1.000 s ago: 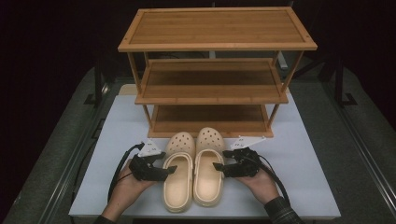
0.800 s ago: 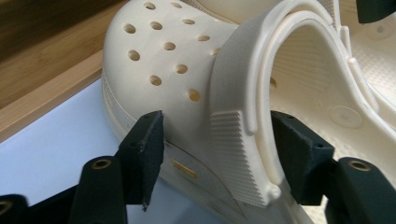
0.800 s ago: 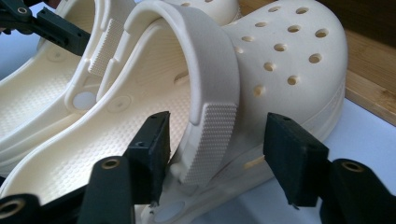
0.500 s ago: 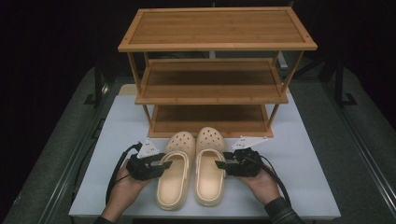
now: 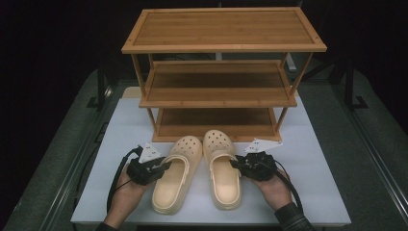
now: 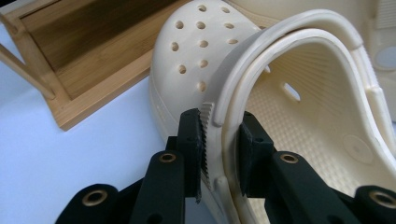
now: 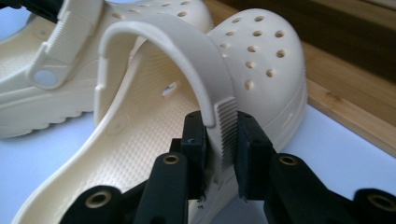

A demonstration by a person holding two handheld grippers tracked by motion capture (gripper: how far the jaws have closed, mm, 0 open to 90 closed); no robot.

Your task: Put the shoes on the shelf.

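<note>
High view, two unbranded clogs [image 5: 199, 178], bamboo rack [image 5: 223, 72]

We see the left gripper [image 5: 161, 167] and right gripper [image 5: 236, 163]: each has a compact black body topped by a grey three-cornered plate [image 5: 150, 152] with small dark marks, and a black cable [image 5: 115, 175] looping back past the wrist. In the gripper views, each pair of black jaws carries brass-coloured rivets [image 6: 166, 157] and ridged inner pads [image 6: 203, 140]. On the right forearm we note a dark plaid sleeve [image 5: 294, 219]; both hands are bare.
</note>
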